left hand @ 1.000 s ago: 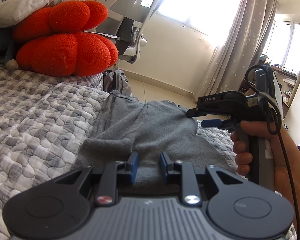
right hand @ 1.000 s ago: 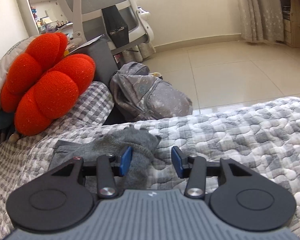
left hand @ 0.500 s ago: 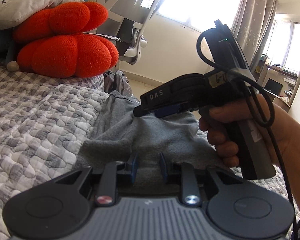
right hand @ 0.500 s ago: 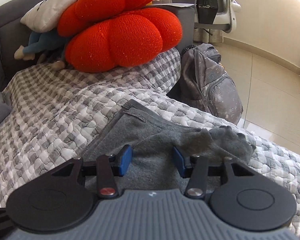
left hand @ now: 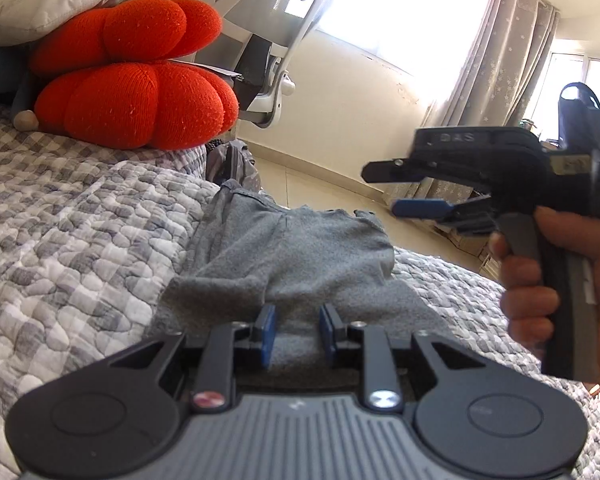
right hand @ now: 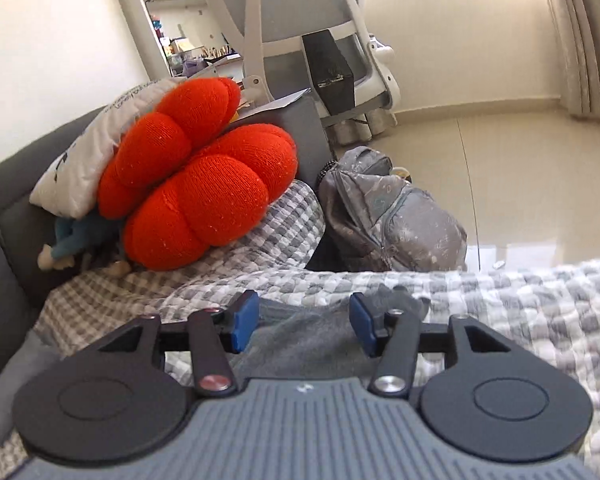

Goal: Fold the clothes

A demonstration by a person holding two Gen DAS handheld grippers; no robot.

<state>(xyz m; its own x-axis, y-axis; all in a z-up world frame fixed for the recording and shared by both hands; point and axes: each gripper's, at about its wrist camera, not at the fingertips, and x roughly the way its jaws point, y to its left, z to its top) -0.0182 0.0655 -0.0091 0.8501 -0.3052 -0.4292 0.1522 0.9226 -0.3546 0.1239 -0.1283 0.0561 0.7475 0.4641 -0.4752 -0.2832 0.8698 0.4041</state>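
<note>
Meanwhile right tool [right hand: 303,322] spreads, empty — left tool [left hand: 296,330] seemingly pinches grey garment [left hand: 300,256].

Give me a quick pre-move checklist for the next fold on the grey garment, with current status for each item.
1. Right gripper clear of cloth: ok. Its jaws are opening, with nothing between them, and it is lifted off the grey garment.
2. Left gripper pinning the near edge: cannot tell. Its jaws stand narrow with cloth between them; pad contact is not clear.
3. Garment lying on the quilt: ok.
4. Garment flat: not ok. The far right corner is bunched and the middle is rumpled.
5. Fold path free of the red cushion: ok. It sits well behind the garment.
6. Backpack out of the way: ok, on the floor beside the bed.
</note>
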